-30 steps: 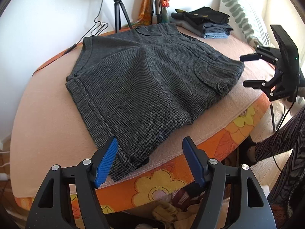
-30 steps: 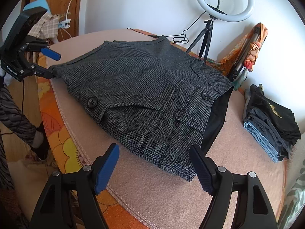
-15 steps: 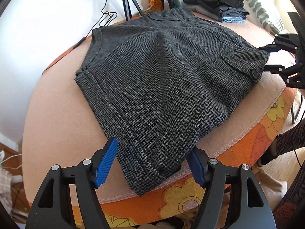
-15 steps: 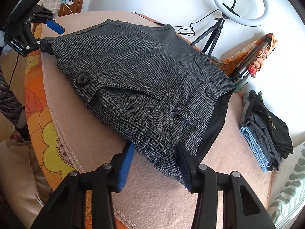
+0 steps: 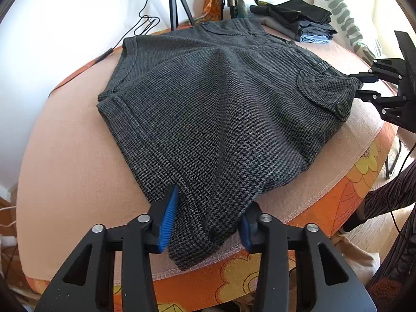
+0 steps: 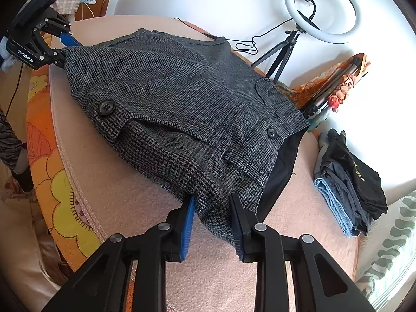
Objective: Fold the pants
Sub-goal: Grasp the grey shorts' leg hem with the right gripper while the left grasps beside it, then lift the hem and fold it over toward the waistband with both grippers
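The grey houndstooth pants (image 5: 221, 109) lie spread on a pink blanket (image 5: 65, 161); they also show in the right wrist view (image 6: 169, 98). My left gripper (image 5: 208, 213) has its blue pads on either side of the leg hem at the near edge, closed on the cloth. My right gripper (image 6: 212, 215) is shut on the waistband corner; it also shows at the far right of the left wrist view (image 5: 364, 85). The left gripper shows at the top left of the right wrist view (image 6: 61, 52), at the hem.
A stack of folded clothes (image 6: 348, 182) lies on the blanket beyond the waistband. A ring light on a tripod (image 6: 322, 7) and a cable stand by the wall. A green patterned pillow (image 5: 343, 18) is at the back. The orange flowered cover (image 6: 52, 187) marks the edge.
Both grippers moved in onto the pants and closed: the left on the leg hem, the right on the waistband corner. The cloth is bunched between the pads.
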The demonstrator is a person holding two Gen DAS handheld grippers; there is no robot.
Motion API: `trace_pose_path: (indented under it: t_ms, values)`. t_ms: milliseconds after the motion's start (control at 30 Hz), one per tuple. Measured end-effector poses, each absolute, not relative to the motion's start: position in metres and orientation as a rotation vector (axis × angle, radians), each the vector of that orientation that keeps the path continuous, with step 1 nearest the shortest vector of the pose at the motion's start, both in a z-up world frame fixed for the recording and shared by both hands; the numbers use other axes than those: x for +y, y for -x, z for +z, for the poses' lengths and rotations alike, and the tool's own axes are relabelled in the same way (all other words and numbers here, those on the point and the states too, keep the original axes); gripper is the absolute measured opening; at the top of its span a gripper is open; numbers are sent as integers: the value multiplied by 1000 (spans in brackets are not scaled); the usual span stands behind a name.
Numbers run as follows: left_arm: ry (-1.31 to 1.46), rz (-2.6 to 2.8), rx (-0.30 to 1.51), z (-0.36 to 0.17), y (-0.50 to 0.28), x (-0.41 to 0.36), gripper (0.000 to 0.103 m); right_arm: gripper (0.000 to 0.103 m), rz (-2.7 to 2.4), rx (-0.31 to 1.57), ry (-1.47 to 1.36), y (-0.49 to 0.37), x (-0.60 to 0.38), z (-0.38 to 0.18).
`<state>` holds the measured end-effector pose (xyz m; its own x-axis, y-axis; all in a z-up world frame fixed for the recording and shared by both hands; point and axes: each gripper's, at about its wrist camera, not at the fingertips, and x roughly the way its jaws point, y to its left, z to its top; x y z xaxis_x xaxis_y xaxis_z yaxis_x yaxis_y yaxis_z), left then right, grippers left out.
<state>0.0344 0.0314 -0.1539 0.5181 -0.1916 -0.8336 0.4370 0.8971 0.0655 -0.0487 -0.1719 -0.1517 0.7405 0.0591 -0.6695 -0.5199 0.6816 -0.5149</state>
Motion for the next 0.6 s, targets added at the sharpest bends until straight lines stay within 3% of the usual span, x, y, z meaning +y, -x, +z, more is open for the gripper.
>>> trace_pose_path:
  t_ms: [67,100,600]
  values:
    - [-274,-414,925,-147,-34,32,14,21,348,651,744,50,-172,-146]
    - [-269,-419,910,-143,-34,33,12,20,344,639,732,50,-172,-143]
    - [-210,-378,737,-79,-72,48,9,16,277,463,587,41,-163,-72]
